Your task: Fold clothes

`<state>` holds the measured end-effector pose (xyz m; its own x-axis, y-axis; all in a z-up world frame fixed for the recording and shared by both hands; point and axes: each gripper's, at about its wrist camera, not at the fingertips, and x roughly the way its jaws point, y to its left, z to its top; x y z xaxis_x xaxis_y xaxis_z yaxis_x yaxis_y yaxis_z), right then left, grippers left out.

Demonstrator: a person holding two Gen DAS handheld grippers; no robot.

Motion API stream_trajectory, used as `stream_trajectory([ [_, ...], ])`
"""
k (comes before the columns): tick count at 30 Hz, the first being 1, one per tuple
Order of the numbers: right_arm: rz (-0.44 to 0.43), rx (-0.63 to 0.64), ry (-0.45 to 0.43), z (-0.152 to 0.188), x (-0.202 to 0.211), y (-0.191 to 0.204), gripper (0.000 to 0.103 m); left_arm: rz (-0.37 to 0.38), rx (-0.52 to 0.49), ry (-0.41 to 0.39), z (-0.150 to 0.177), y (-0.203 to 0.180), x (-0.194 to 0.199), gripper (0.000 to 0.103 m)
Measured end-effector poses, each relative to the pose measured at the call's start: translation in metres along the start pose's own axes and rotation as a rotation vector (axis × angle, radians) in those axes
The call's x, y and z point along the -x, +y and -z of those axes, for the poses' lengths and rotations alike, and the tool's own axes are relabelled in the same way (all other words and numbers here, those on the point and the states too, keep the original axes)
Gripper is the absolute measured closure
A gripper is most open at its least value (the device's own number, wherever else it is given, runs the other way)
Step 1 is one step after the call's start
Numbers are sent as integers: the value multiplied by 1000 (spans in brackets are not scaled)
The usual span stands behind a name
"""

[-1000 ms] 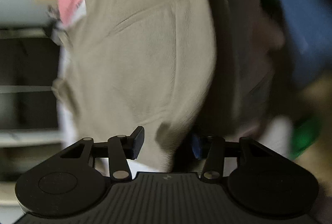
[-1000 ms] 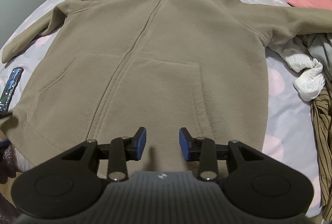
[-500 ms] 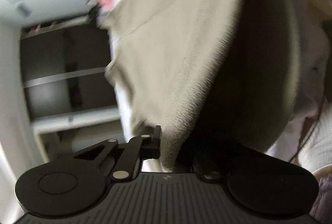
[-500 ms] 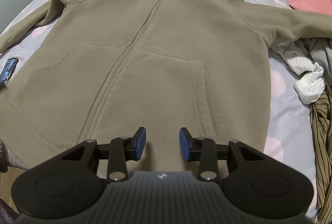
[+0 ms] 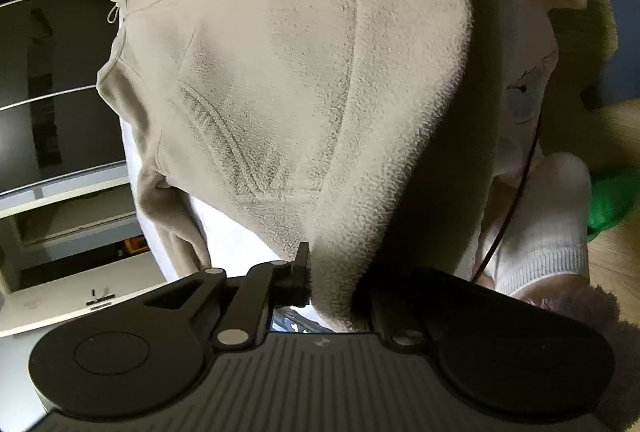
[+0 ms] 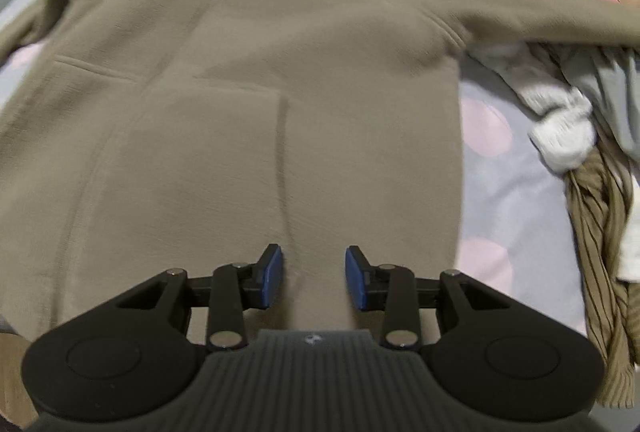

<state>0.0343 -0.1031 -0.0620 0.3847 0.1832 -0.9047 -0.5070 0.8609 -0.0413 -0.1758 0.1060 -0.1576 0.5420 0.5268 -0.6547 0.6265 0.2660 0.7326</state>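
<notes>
Right tool [image 6: 313,278] has moved closer over fleece jacket [image 6: 256,104].

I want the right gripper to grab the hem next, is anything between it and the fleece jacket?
Nothing visible. The right gripper is open just above the fleece jacket, bare fabric between its fingers. The white sock lies off to the right.

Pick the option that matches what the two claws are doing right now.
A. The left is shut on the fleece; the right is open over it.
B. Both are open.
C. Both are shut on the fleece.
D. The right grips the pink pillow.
A: the left claw pinches a fold of the fleece, while the right claw shows a clear gap between its blue pads above it.
</notes>
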Motion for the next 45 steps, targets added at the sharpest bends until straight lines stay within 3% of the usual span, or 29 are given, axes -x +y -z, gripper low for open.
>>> stream_trajectory([
  [5, -4, -143, -2, -1, 5, -33, 63, 124, 151, -76, 7, 35, 19, 72],
  [8, 8, -240, 17, -1, 6, -59, 63, 248, 351, -136, 21, 63, 43, 67],
  [11, 14, -318, 41, 1, 3, -75, 63, 360, 464, -189, 31, 94, 53, 59],
  [16, 17, -361, 55, 5, 1, -86, 63, 490, 465, -215, 43, 108, 67, 59],
  [18, 12, -347, 54, 6, -1, -85, 60, 503, 484, -225, 45, 114, 64, 58],
  [23, 20, -330, 55, 8, -4, -85, 60, 534, 686, -242, 57, 163, 22, 56],
  [26, 23, -343, 47, 7, -4, -91, 60, 620, 814, -291, 66, 194, 0, 56],
  [29, 31, -361, 38, 6, -5, -96, 59, 746, 866, -366, 77, 218, -8, 56],
  [31, 35, -372, 39, 5, -6, -99, 59, 746, 853, -415, 82, 227, -4, 54],
  [35, 35, -394, 50, 1, -16, -105, 59, 640, 932, -326, 77, 240, -27, 52],
  [39, 38, -390, 33, -9, -20, -106, 59, 541, 1080, -221, 69, 251, -78, 52],
  [45, 57, -399, 2, -19, -25, -112, 59, 482, 1291, -143, 66, 267, -146, 52],
])
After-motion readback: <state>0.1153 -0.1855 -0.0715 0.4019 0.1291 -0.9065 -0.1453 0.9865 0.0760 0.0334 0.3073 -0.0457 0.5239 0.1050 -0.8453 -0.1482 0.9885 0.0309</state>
